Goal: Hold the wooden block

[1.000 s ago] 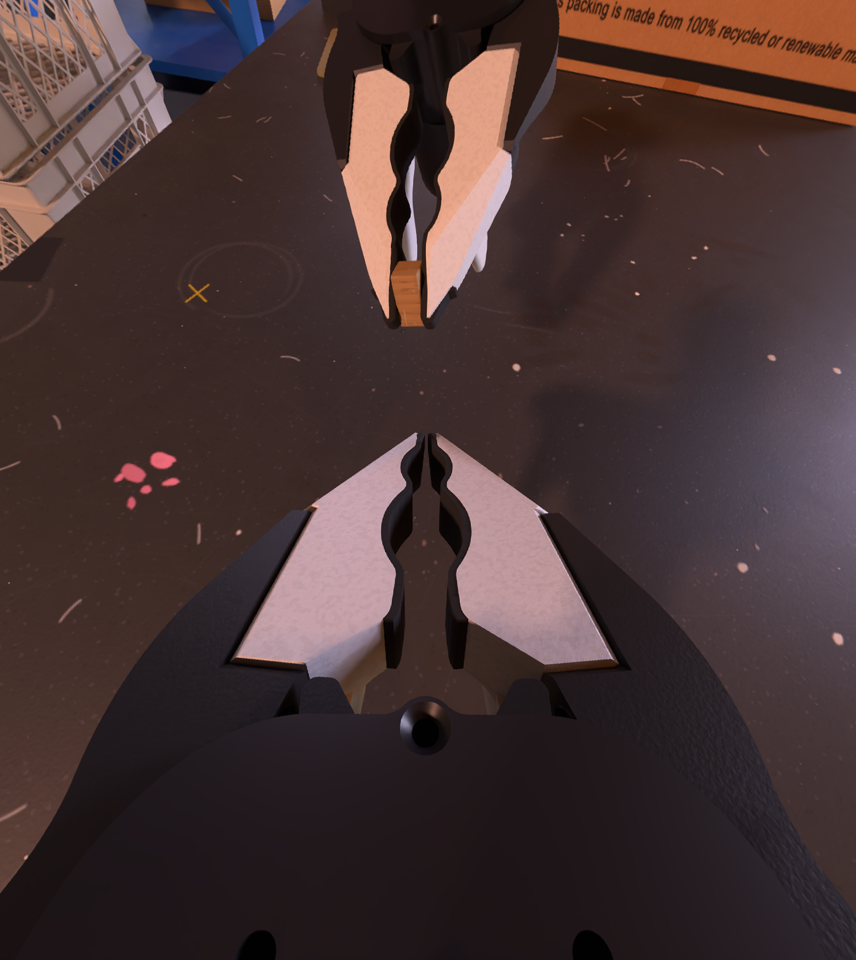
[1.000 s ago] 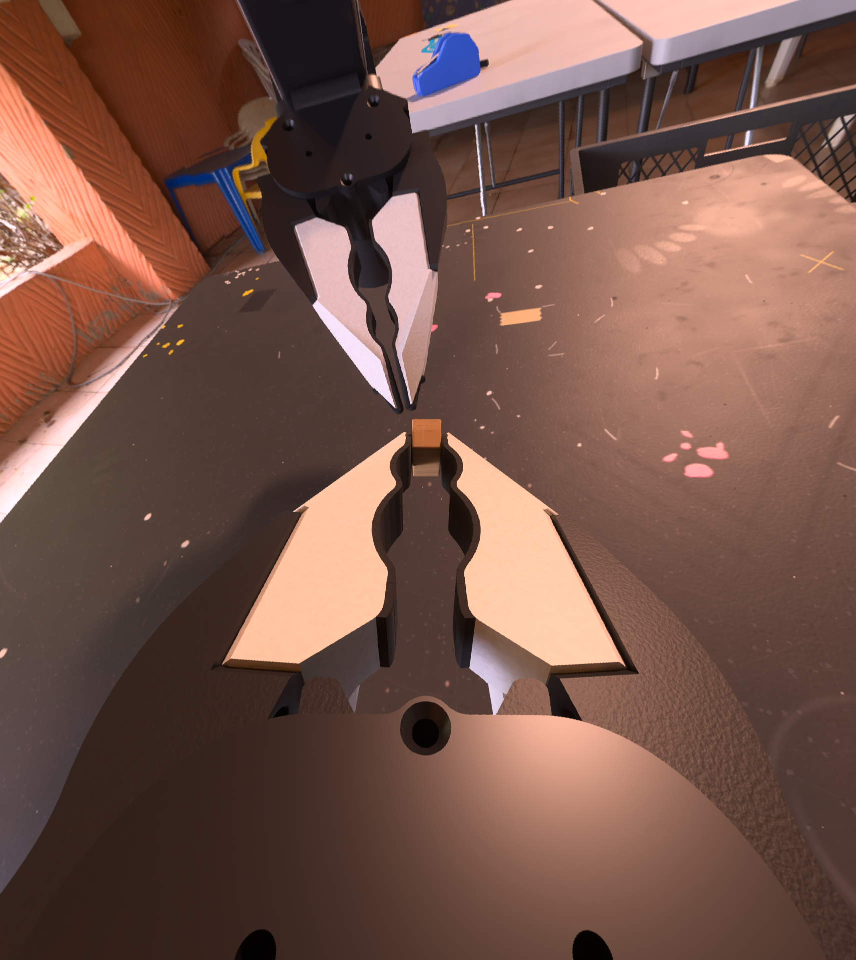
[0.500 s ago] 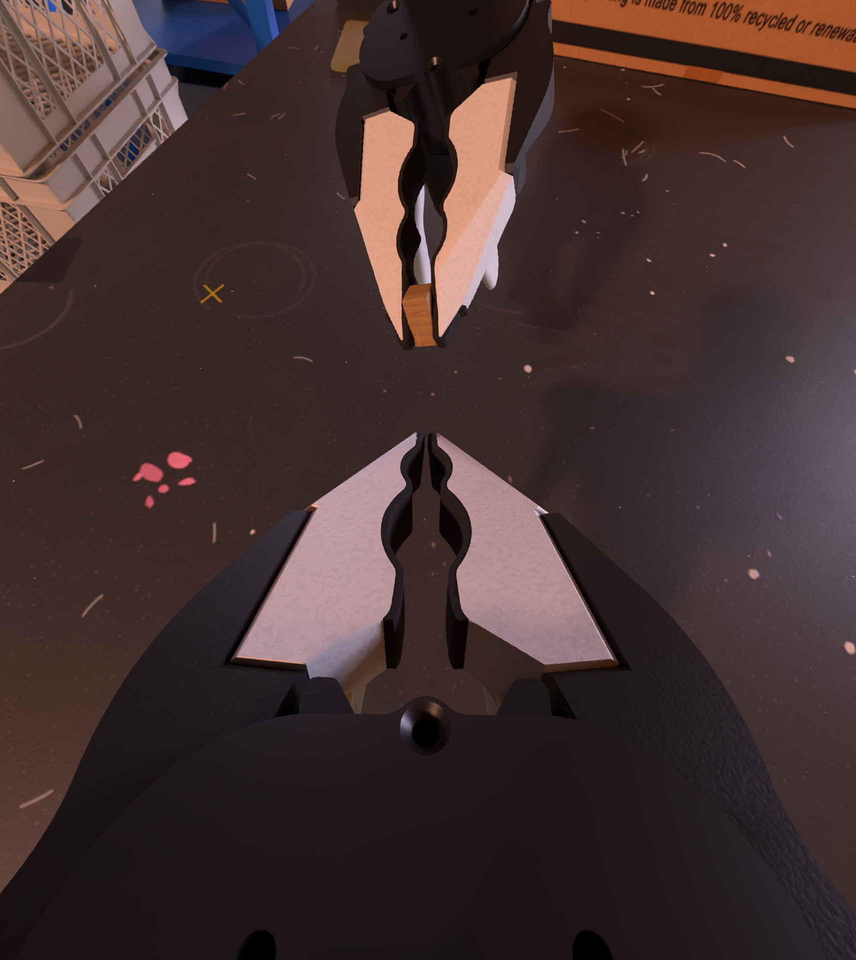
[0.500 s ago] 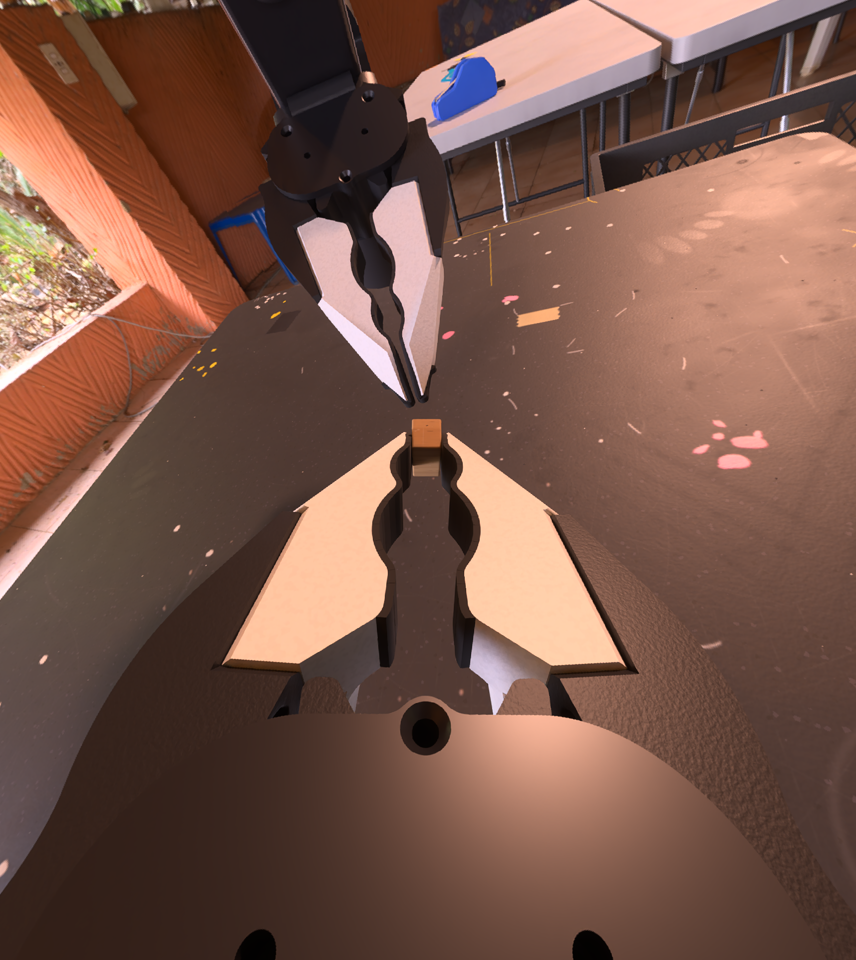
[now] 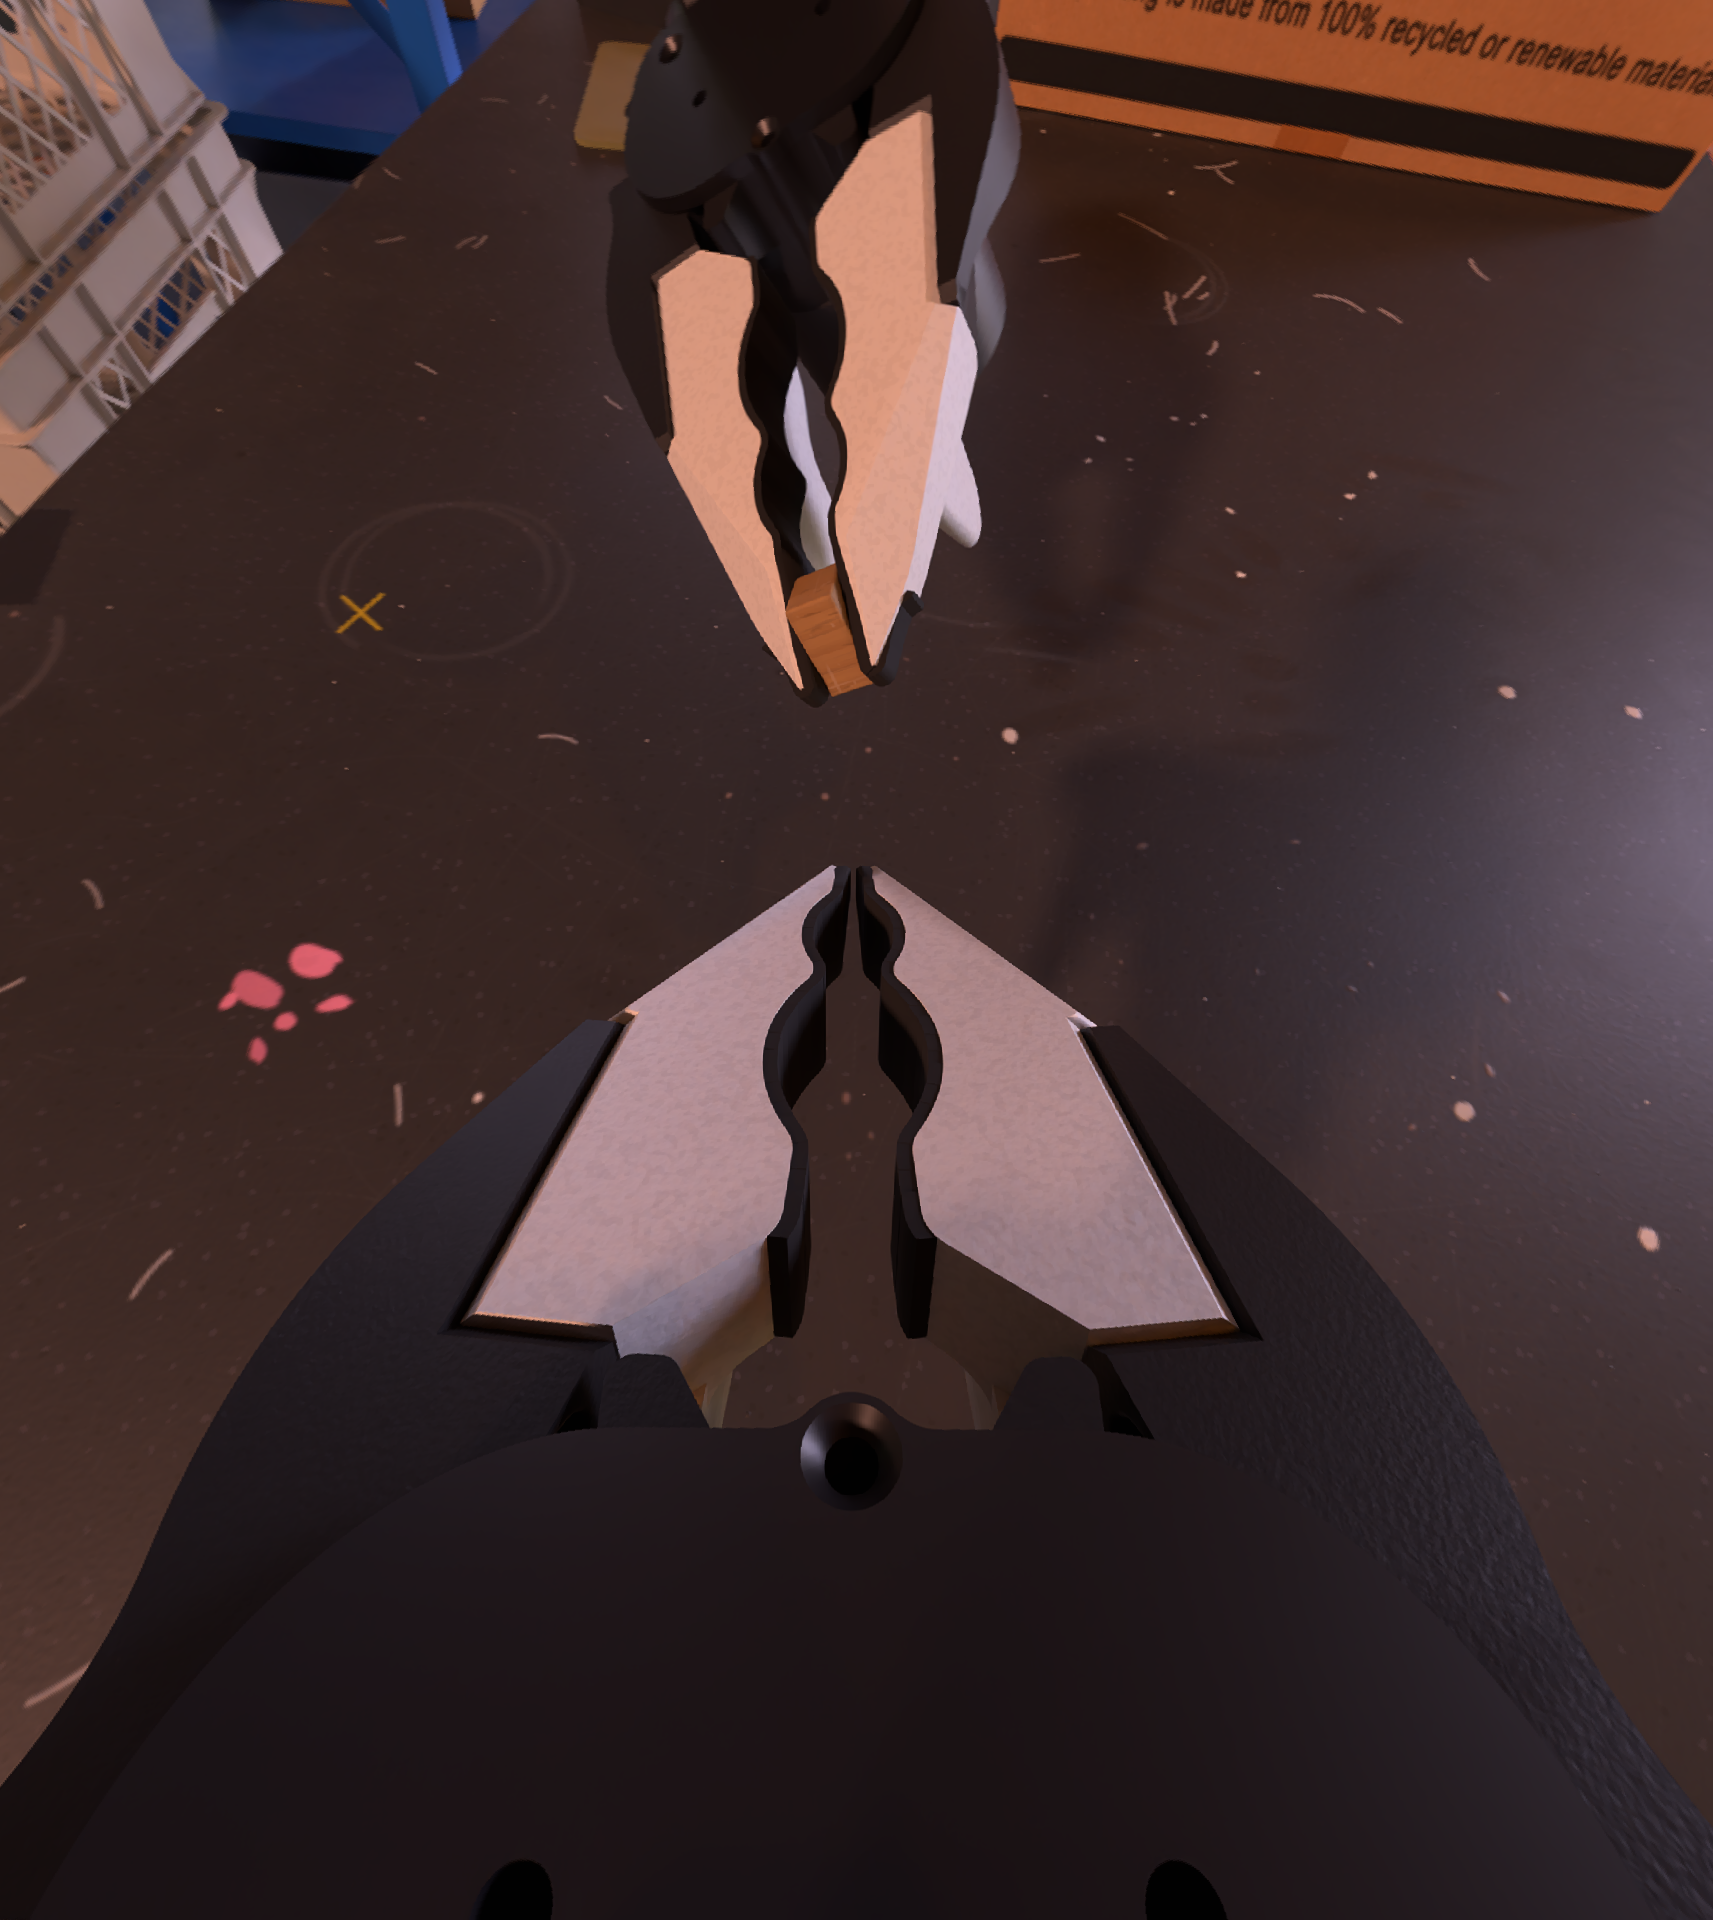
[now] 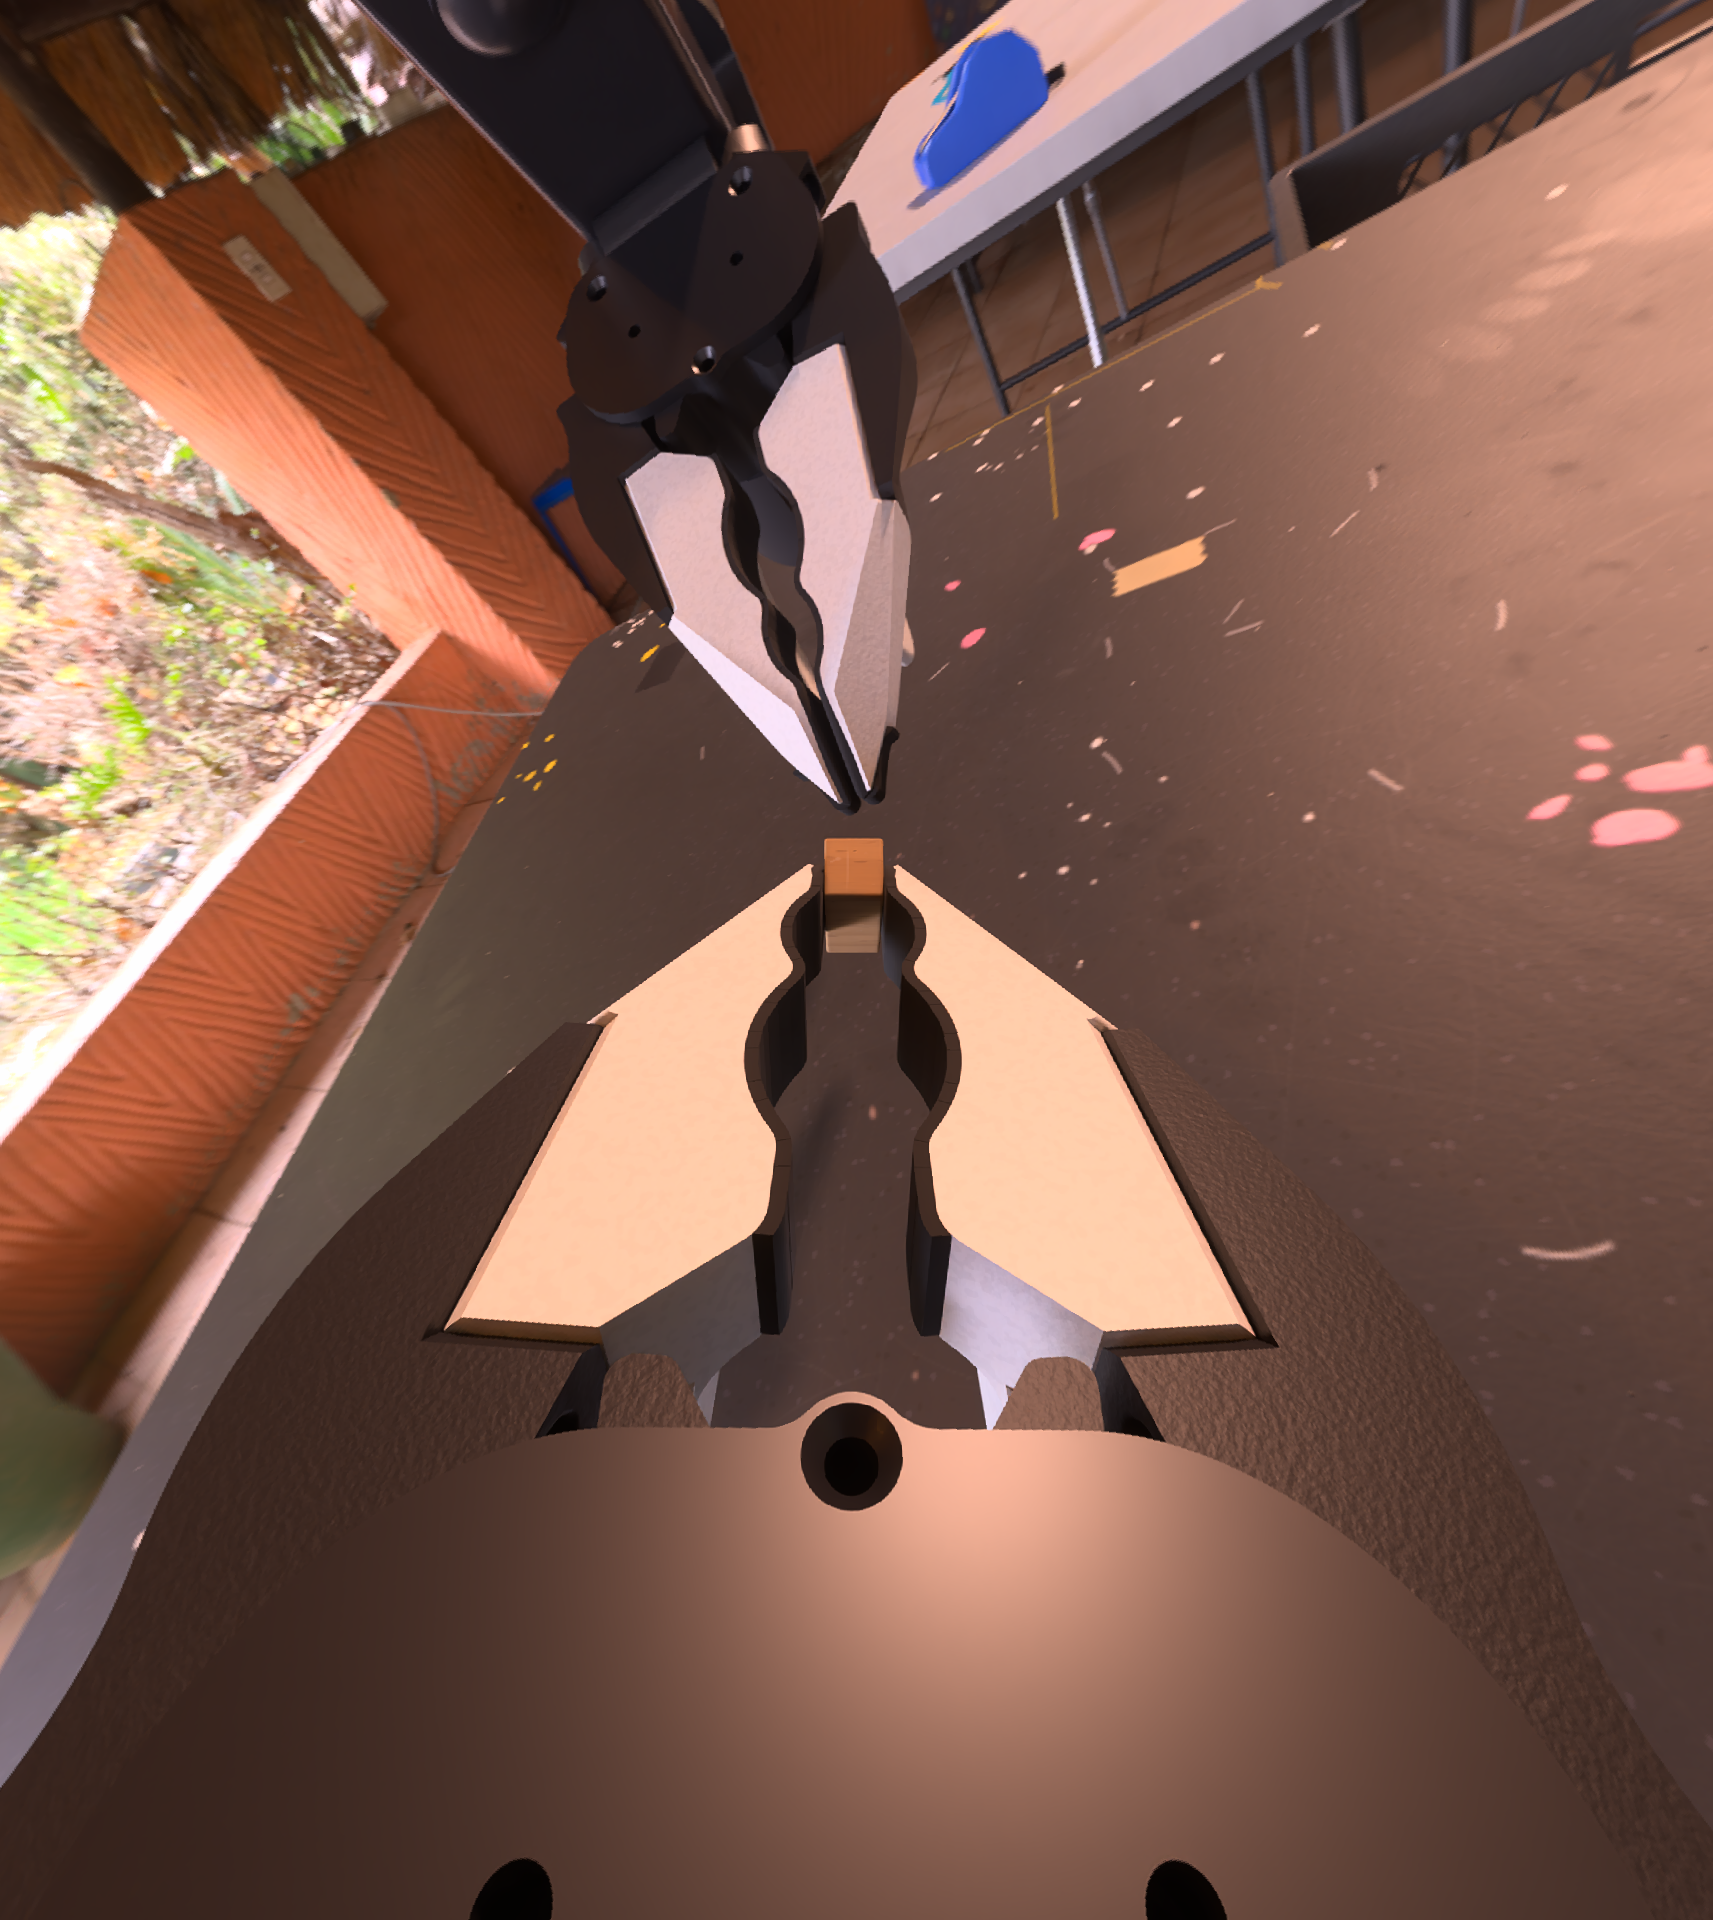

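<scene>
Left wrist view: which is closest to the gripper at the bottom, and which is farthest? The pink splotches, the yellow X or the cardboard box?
From the left gripper:
1. Pink splotches, nearest, on the dark table just to its left.
2. Yellow X, farther up the table, also left.
3. Cardboard box, farthest, at the table's far edge, to the right.

From where I'm driving this, everything's sitting around a dark, scuffed table (image 5: pixel 1351 831). Pink paint splatters (image 5: pixel 286 992) are showing on its top, with a little yellow X mark (image 5: pixel 359 613) inside a faint chalk circle farther along. A printed cardboard box (image 5: pixel 1351 94) is resting at the far edge, and pale plastic crates (image 5: pixel 31 260) are stacking up just off the table's side. I'm also seeing a strip of tan tape (image 6: pixel 1155 568) stuck on the top, and beyond the table a blue object (image 6: pixel 982 109) lying on a light folding table (image 6: pixel 1091 135).
</scene>
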Tool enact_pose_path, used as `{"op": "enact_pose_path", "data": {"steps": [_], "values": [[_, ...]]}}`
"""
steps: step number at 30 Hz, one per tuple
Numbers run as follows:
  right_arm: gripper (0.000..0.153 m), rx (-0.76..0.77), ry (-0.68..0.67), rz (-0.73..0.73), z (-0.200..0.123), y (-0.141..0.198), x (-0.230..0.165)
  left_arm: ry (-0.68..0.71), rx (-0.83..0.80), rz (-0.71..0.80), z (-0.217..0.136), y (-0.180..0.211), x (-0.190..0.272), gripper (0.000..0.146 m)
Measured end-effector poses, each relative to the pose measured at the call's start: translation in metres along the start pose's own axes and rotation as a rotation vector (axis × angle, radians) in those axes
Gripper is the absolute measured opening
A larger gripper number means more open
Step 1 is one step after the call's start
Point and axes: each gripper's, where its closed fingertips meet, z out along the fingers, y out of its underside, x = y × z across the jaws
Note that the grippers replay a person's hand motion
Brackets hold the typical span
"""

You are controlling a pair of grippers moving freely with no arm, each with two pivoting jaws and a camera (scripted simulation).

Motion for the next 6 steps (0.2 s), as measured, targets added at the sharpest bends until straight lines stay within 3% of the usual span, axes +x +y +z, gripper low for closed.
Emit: {"op": "enact_pose_path", "data": {"steps": [6], "values": [[0.010, -0.065, -0.018, 0.039, 0.0042, 0.0094, -0.0020, 0.025, -0.034, -0.012, 0.0045, 0.0080, 0.0060, 0.001]]}}
